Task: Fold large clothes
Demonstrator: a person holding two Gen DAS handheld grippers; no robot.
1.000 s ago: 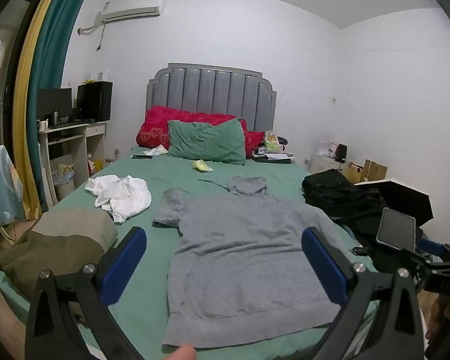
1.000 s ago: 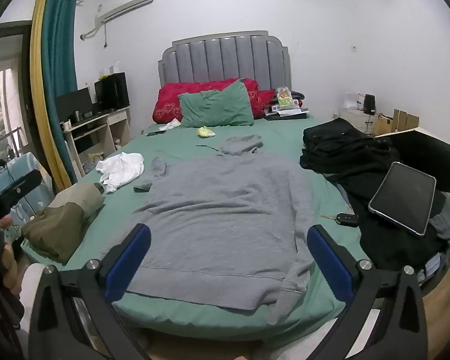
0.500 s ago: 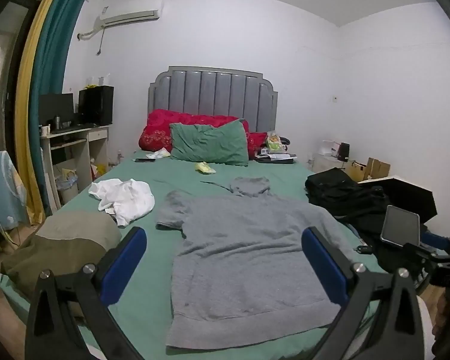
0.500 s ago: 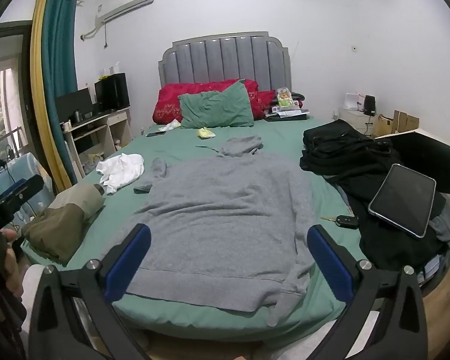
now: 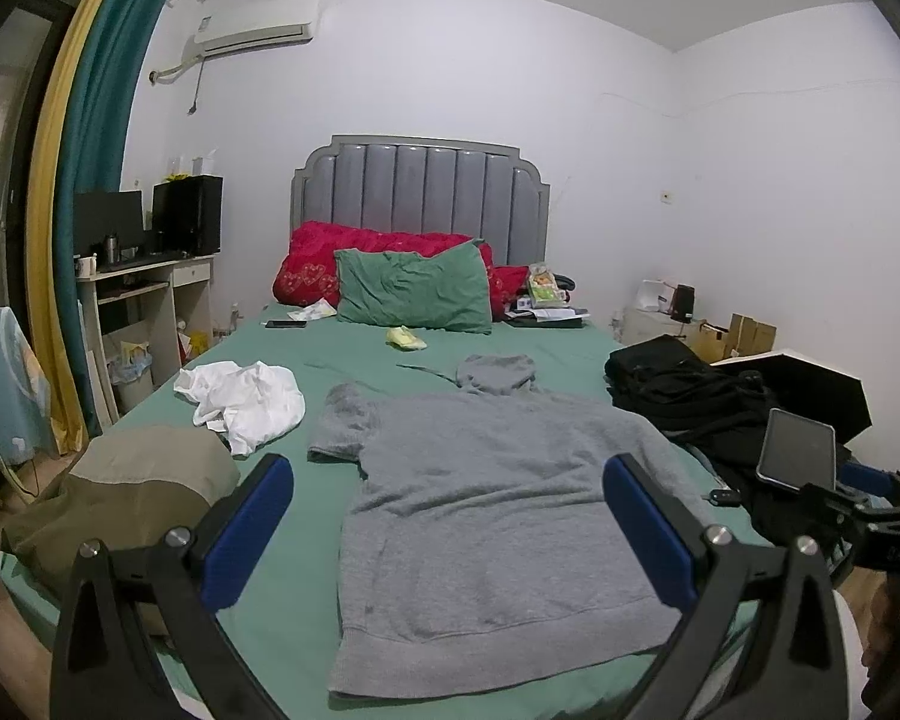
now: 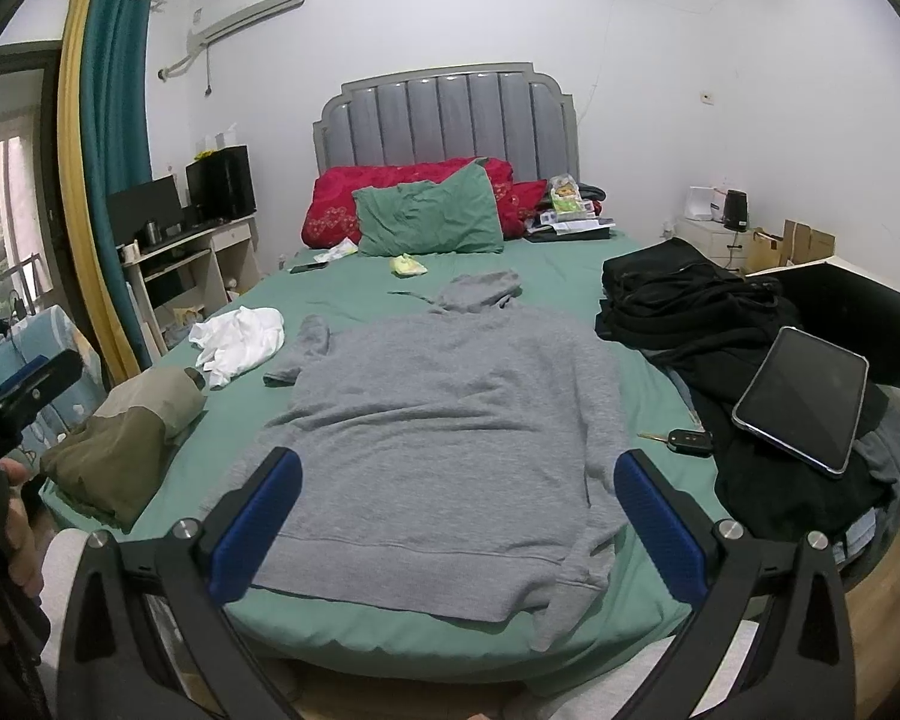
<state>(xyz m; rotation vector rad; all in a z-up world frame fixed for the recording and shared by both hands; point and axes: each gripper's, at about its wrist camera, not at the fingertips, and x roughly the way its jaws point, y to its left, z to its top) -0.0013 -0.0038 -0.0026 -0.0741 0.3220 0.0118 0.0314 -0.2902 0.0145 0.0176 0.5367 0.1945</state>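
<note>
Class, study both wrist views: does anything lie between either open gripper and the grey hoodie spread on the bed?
Nothing visible does. The grey hoodie lies flat on the green bed, directly ahead of the left gripper and right gripper, both open. The white garment, black clothes and tablet sit off to the sides.

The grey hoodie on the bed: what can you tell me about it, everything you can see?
The grey hoodie looks like soft knit sweatshirt cloth. It lies spread flat on the green sheet, hood toward the pillows, ribbed hem toward the foot. One sleeve is folded in short beside the white garment; the other trails past the hem over the mattress edge. Nothing grips it: both grippers, jaws open, are held above the near end.
</note>
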